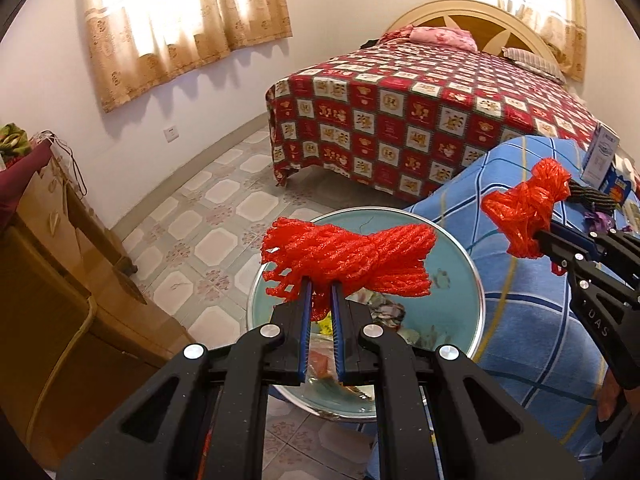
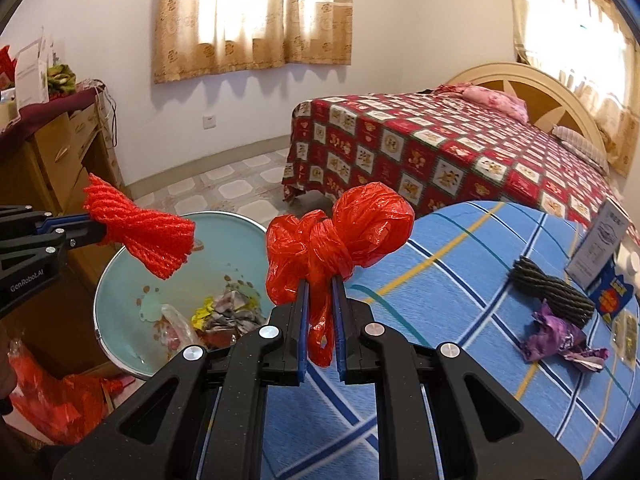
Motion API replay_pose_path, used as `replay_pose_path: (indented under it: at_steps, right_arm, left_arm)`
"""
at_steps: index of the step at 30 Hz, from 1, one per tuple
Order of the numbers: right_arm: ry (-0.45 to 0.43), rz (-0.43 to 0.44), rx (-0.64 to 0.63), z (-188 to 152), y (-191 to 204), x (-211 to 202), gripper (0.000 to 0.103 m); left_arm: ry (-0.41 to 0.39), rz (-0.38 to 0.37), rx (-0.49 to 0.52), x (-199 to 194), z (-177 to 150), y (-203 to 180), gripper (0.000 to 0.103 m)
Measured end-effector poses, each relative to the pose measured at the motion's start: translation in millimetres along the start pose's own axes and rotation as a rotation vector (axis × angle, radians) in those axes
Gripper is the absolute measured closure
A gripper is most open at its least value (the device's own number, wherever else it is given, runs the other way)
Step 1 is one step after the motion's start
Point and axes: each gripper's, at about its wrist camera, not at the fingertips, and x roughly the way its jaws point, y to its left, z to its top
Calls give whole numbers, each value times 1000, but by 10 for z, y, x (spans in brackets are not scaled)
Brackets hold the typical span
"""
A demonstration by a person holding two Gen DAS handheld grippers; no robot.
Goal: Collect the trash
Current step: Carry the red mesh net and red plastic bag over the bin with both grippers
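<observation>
Left tongs (image 1: 320, 284): I have them nearly closed, the two blue-lined fingers pinching a red foam net (image 1: 348, 262) with only a narrow slit between them.
Red foam net: it sits in the air over the bin (image 1: 460, 248), its frayed end out toward 9 o'clock in my left view; in my right view it shows at 9 o'clock, over the bin's near rim.
Right tongs (image 2: 320, 280): I have them clamped almost closed on a knotted red plastic bag (image 2: 340, 236), whose tail hangs down between the fingers.
Red plastic bag: held up off the blue checked cloth (image 2: 460, 320), just right of the bin; in my left view it is at 2 o'clock.
Bin: pale blue, round, metal-rimmed, on the floor against the cloth's edge; I see crumpled paper and wrappers (image 2: 224, 316) in the bottom.
Still on the cloth: a dark foam net (image 2: 552, 290) at 3 o'clock in my right view, touching a crumpled purple wrapper (image 2: 556, 338) just below it.
Further right: a white carton (image 2: 598, 250) standing upright beside a blue packet (image 2: 614, 294).
Behind: a bed (image 2: 440, 148) with a red patterned cover, at 1 o'clock.
Left edge: a wooden dresser (image 2: 52, 160).
</observation>
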Motion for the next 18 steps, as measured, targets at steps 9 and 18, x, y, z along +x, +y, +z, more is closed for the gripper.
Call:
replay_pose_path:
  at_steps: [9,18]
  right_arm:
    - [13,17,-29,44,166,95,92]
    - [20,32,-51,52,259,145,92]
  left_arm:
    - [0,23,-19,6,-22,135,94]
    - [-2,37,-33,10,-29,215,94]
